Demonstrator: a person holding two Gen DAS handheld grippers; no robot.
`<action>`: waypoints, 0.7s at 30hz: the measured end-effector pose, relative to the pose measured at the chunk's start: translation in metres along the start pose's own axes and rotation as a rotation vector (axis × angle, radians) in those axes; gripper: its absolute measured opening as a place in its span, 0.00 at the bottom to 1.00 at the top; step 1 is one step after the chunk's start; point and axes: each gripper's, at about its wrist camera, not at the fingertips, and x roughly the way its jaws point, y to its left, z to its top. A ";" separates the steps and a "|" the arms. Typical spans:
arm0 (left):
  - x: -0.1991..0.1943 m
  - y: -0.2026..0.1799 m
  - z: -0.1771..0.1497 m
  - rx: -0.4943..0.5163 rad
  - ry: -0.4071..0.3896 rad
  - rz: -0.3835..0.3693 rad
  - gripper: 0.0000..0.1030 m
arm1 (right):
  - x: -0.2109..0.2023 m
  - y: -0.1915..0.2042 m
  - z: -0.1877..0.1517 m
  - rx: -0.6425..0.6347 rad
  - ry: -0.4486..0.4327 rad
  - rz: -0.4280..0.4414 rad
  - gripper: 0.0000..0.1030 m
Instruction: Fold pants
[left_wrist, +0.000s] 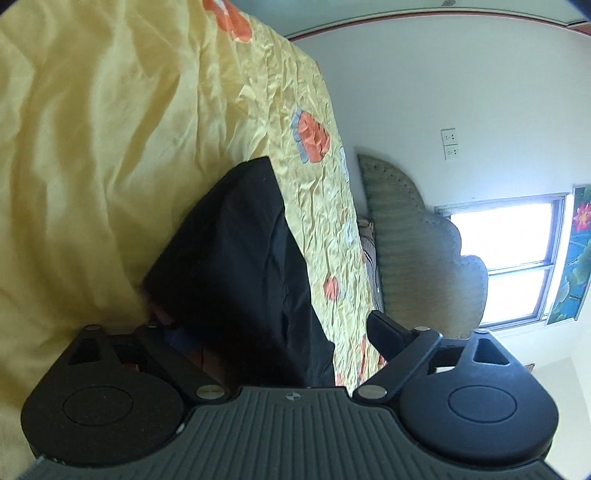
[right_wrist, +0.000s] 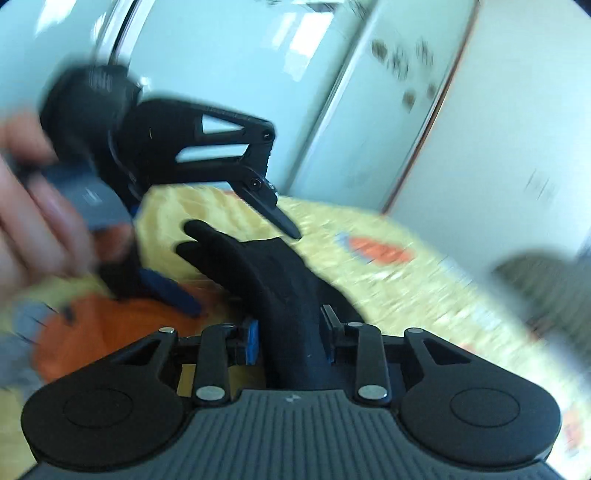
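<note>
Right gripper (right_wrist: 291, 339) is pinched onto a fold of the black pants (right_wrist: 266, 269), fabric bunched between both pads. Those pants lie on the yellow flowered bedspread (right_wrist: 406, 284). Left gripper (left_wrist: 266, 328) has its jaws spread wide with pants cloth between them — one finger looks buried under the fabric, hard to say. A hand (right_wrist: 33, 218) holds it, blurred, above the bedspread.
</note>
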 end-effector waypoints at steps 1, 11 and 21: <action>0.003 -0.002 0.003 0.010 -0.013 0.021 0.77 | -0.003 -0.015 0.001 0.086 0.009 0.089 0.30; 0.006 -0.023 -0.008 0.264 -0.099 0.214 0.18 | 0.031 -0.066 -0.020 0.365 0.154 0.232 0.34; 0.001 -0.072 -0.051 0.610 -0.226 0.332 0.18 | 0.047 -0.078 -0.035 0.348 0.200 0.070 0.48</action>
